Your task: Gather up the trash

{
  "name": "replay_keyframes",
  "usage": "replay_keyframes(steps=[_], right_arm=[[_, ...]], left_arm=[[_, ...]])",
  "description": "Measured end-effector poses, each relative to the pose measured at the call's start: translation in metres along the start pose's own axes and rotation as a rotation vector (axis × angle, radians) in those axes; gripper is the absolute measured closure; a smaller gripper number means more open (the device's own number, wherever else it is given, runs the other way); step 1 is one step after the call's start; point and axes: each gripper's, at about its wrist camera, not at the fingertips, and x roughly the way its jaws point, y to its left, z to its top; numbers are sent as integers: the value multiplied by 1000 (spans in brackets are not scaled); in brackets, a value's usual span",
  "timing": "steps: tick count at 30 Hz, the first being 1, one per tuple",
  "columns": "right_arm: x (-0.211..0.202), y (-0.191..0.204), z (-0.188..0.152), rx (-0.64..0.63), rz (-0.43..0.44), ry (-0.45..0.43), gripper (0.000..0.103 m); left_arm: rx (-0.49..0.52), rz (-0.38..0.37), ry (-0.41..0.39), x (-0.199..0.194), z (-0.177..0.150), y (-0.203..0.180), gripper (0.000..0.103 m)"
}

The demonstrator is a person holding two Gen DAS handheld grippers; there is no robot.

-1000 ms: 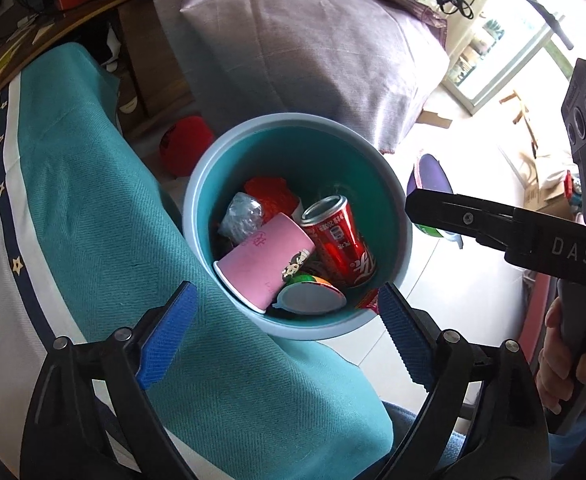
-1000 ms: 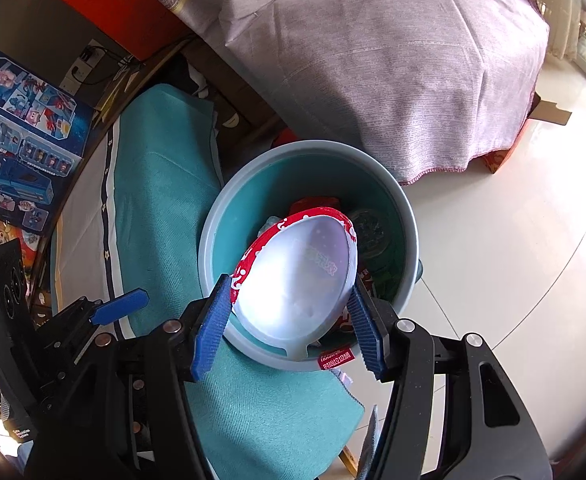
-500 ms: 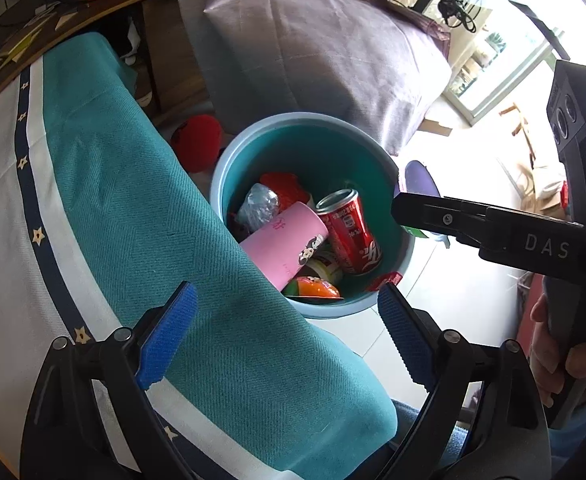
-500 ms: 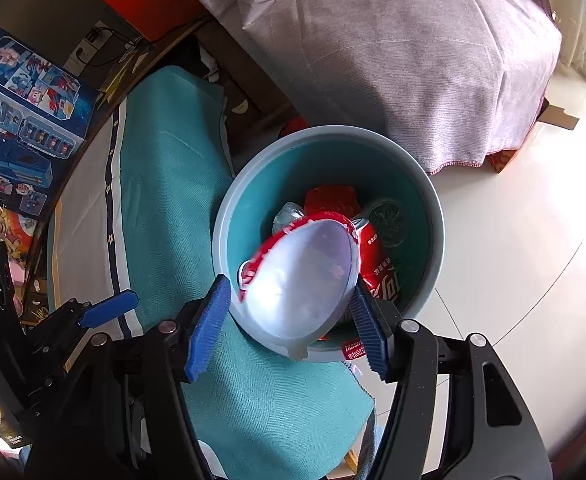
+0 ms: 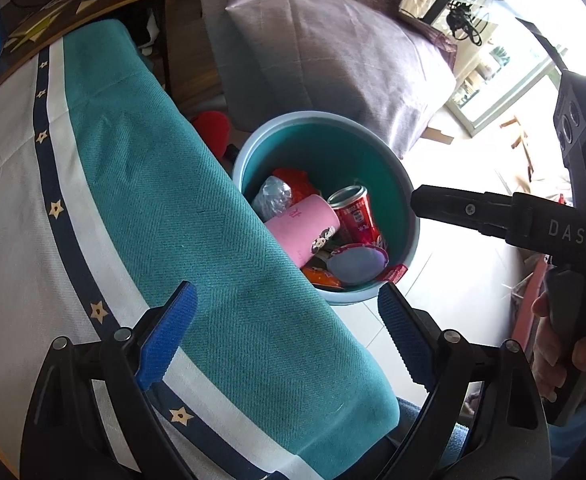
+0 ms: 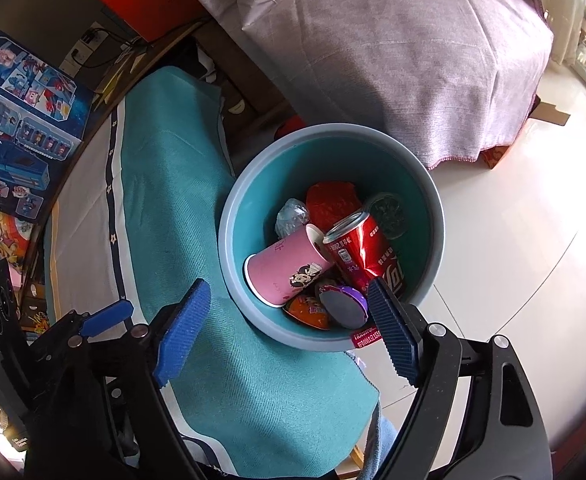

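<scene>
The right gripper (image 6: pixel 289 330) hung above the teal bin (image 6: pixel 433 216), its jaws opening and empty, the lid (image 6: pixel 341 306) just beyond them among the trash; the left gripper (image 5: pixel 289 344) stood wide, grasping nothing.

I see the bin (image 6: pixel 253 184) open on top — the table edge (image 6: pixel 197 264) crowds one side, bare floor (image 6: pixel 513 240) the other.

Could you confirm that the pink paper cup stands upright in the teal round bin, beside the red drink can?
Not quite: the pink paper cup lies on its side, not upright, in the teal round bin, beside the red drink can. The right wrist view shows it.
</scene>
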Motion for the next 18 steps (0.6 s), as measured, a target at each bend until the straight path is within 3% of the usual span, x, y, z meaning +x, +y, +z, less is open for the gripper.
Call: replay_keyframes(steps=[14, 18], right_arm=[[-28, 26, -23, -47, -18, -45, 24], [-39, 33, -34, -71, -21, -65, 24]], left_arm=[[-27, -1, -75, -37, -20, 9, 11], [-36, 38, -129, -54, -29, 11, 11]])
